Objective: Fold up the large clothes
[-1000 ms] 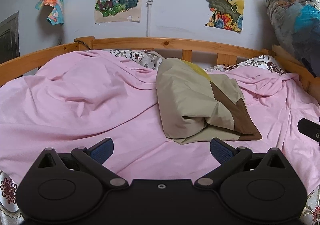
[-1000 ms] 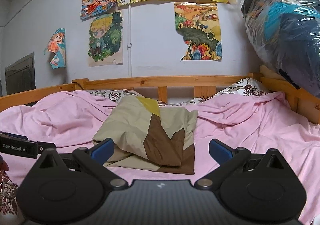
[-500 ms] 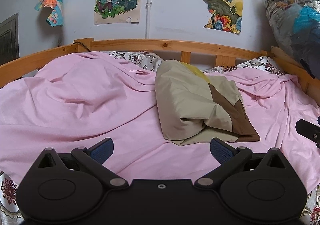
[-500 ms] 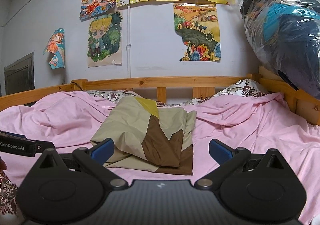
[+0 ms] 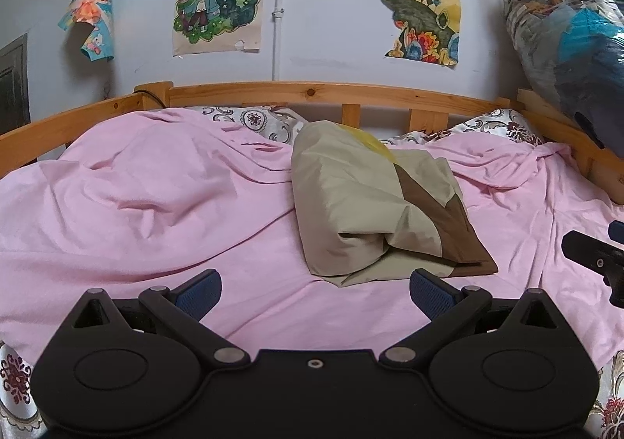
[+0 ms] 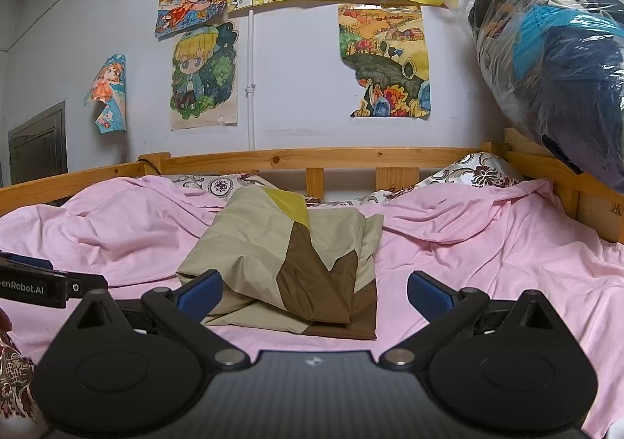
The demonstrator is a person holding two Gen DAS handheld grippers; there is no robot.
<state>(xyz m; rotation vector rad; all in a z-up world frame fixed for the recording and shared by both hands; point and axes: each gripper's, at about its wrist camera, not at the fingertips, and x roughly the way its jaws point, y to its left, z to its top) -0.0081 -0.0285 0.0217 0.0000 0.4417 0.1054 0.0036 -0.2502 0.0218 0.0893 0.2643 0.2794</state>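
A folded cloth in beige, brown and yellow patches lies as a thick bundle on the pink sheet in the middle of the bed; it also shows in the right wrist view. My left gripper is open and empty, held above the sheet just in front of the bundle's near edge. My right gripper is open and empty, also just in front of the bundle. The right gripper's side shows at the right edge of the left wrist view.
A wooden bed rail runs along the back and both sides. Patterned pillows lie by the rail. A clear plastic bag of dark clothes hangs at the upper right. Posters cover the wall.
Both views have shifted slightly; the bundle sits a touch more to the left in each. Both grippers stay open and empty.
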